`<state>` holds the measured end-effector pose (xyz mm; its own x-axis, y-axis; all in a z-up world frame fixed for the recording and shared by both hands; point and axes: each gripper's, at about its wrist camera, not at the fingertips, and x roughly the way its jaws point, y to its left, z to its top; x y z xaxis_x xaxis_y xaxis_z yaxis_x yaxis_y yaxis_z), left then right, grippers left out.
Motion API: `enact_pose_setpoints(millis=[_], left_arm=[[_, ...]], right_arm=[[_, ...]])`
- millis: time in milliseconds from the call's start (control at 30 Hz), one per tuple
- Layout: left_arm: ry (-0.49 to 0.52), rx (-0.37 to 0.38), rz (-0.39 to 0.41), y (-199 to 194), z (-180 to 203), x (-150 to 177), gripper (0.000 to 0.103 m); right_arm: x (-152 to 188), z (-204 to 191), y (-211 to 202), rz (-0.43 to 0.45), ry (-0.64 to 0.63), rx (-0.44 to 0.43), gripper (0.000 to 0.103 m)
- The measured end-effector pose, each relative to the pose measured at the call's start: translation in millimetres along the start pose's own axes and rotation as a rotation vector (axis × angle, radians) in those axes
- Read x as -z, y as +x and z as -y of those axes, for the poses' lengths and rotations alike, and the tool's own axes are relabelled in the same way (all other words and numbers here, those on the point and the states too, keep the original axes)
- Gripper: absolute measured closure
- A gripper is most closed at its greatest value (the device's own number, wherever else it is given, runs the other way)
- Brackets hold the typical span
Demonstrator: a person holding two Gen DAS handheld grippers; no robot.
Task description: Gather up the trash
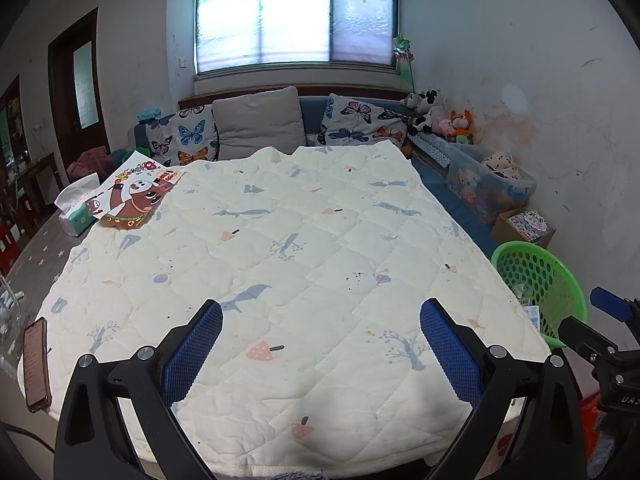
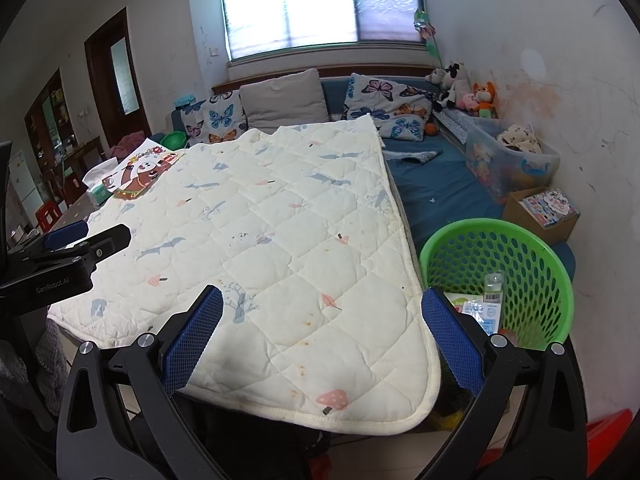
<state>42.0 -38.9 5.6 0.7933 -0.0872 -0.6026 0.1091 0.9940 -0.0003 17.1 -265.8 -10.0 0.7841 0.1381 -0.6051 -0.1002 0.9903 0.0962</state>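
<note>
Your left gripper (image 1: 321, 334) and right gripper (image 2: 322, 332) both hang wide open and hold nothing above the quilted surface (image 1: 280, 240). The trash (image 2: 486, 312) lies inside the green basket (image 2: 532, 240), just beside the surface's right edge.

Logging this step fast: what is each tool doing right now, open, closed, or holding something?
Left tool: open, holding nothing.
Right tool: open, holding nothing.

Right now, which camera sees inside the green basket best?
The right wrist view: the green basket sits close, its mouth open to the camera, with packets and a small bottle inside. The left wrist view catches only its rim and wall at the edge.
</note>
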Motion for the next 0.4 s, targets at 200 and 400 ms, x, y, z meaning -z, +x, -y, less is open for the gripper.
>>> enact_pose_setpoints(millis=[200,400], left_arm=[[-0.01,-0.007,0.0,0.5,-2.0,-1.3,0.007],[-0.017,-0.01,-0.006,1.1,-3.4,-0.4,0.007]], right_arm=[[-0.8,-0.7,0.0,-0.001,0.006,-0.003,0.004],[-0.6,-0.5,0.1,-0.001,0.006,-0.003,0.004]])
